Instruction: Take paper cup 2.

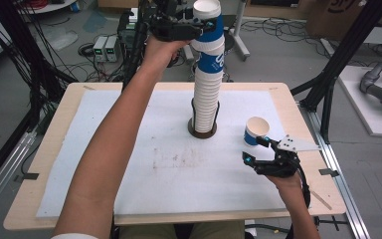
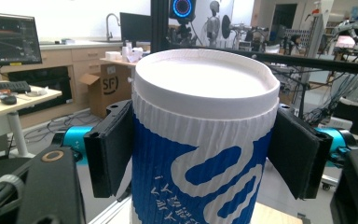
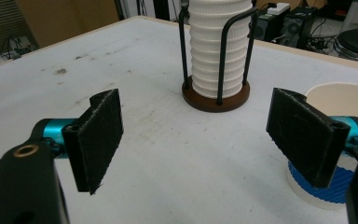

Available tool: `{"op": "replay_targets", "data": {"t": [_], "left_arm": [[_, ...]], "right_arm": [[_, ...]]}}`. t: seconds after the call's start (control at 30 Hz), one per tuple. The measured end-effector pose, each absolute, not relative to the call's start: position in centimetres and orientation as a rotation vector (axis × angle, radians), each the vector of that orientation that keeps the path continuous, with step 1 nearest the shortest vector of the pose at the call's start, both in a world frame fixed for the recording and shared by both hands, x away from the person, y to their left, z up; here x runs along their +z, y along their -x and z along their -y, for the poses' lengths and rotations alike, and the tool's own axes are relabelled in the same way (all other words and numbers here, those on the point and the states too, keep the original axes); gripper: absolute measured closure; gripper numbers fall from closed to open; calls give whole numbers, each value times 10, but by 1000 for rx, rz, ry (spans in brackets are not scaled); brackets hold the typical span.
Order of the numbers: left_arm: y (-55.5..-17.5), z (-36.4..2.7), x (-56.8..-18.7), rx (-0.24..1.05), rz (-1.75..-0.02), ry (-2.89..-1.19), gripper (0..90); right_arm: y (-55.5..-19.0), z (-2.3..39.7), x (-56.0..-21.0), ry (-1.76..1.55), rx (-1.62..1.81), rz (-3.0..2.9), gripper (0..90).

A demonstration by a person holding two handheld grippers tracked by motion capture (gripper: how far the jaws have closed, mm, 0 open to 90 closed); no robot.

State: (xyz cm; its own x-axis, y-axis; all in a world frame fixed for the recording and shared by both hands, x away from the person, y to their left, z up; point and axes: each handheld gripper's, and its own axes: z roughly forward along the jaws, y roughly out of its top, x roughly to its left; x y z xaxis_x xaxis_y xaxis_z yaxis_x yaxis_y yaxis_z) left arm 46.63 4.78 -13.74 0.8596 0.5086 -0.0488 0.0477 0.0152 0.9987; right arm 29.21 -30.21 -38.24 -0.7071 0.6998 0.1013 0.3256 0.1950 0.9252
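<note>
2 left tool (image 2: 200,154) pads (image 2: 109,149) clamp the top cup (image 2: 200,140).

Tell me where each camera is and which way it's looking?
High view: sits above the person's side, looking forward and down on the table; both forearms, left gripper and right gripper show.
Left gripper view: rides the left gripper, looking along its jaws, whose pads press the top cup.
Right gripper view: rides the right gripper, looking across the table at the cup stack; jaws apart, single cup beside one.
Shared: the high and right gripper views both show the stack in its wire holder and the single cup.
</note>
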Motion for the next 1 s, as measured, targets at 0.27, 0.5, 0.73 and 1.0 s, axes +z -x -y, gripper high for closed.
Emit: {"op": "replay_targets", "data": {"t": [0.27, 0.5, 0.73, 1.0], "left_arm": [[-461, -68, -130, 393, -464, -1494, 279], [-450, -93, -133, 403, -447, -1494, 280], [-432, -125, -152, 392, -432, -1498, 280], [-407, -160, -191, 396, -456, -1508, 279]], "right_arm": [[-292, 299, -382, -958, 1516, -2143, 189], [-292, 298, -383, -951, 1518, -2151, 189], [-292, 295, -385, -941, 1517, -2158, 189], [-292, 291, -387, -921, 1509, -2174, 189]]}}
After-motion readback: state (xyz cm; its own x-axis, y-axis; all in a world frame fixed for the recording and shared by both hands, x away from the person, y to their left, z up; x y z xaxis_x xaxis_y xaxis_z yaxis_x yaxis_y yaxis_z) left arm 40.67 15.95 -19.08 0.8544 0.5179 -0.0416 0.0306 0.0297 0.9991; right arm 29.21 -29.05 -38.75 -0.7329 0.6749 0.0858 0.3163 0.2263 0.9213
